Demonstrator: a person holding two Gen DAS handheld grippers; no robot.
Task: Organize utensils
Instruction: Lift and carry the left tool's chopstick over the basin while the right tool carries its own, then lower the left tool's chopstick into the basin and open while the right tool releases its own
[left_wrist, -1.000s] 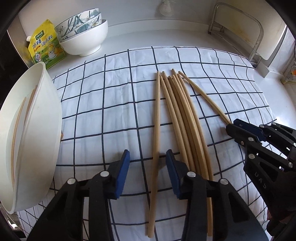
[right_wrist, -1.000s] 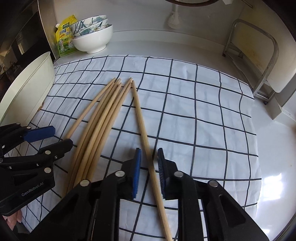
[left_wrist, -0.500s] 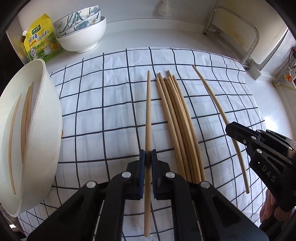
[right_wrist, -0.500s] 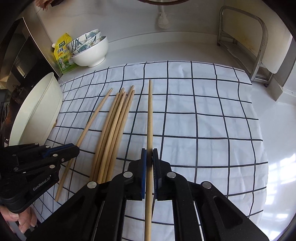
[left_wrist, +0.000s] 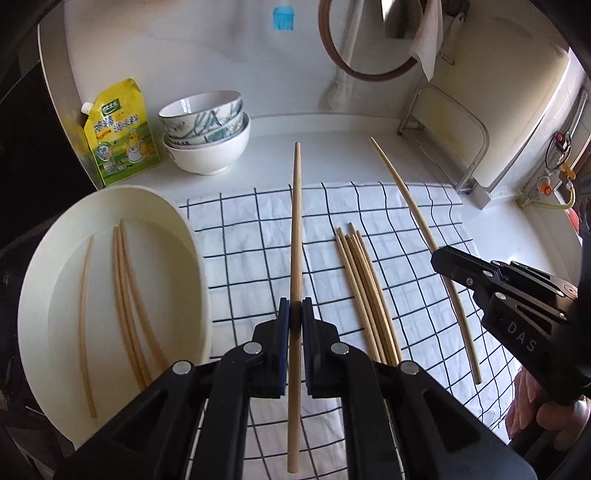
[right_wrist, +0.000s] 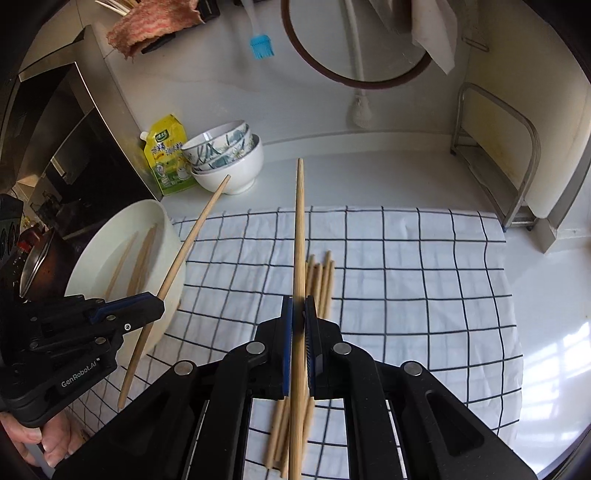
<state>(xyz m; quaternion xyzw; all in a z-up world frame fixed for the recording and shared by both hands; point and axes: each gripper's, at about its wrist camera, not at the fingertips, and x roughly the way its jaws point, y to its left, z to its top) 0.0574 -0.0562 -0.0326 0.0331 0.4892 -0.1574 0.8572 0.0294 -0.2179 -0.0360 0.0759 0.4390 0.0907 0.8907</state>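
My left gripper (left_wrist: 294, 314) is shut on a long wooden chopstick (left_wrist: 296, 229) and holds it in the air above the checked cloth, beside the white tub. My right gripper (right_wrist: 298, 312) is shut on another chopstick (right_wrist: 299, 236), also lifted. Each gripper shows in the other's view: the right gripper (left_wrist: 443, 258) with its chopstick (left_wrist: 417, 218), the left gripper (right_wrist: 155, 302) with its chopstick (right_wrist: 184, 251). A bundle of several chopsticks (left_wrist: 364, 288) lies on the cloth and also shows in the right wrist view (right_wrist: 321, 284). The white tub (left_wrist: 192, 236) holds several chopsticks (left_wrist: 125, 295).
Stacked bowls (left_wrist: 207, 136) and a yellow pouch (left_wrist: 118, 133) stand at the back left. A metal rack (left_wrist: 458, 129) stands at the back right. The checked cloth (left_wrist: 251, 258) covers the white counter. A dark appliance (right_wrist: 66, 140) is left of the tub.
Both grippers closed on one chopstick each, then lifted them off the cloth. The views have risen and tilted up, showing the back wall.
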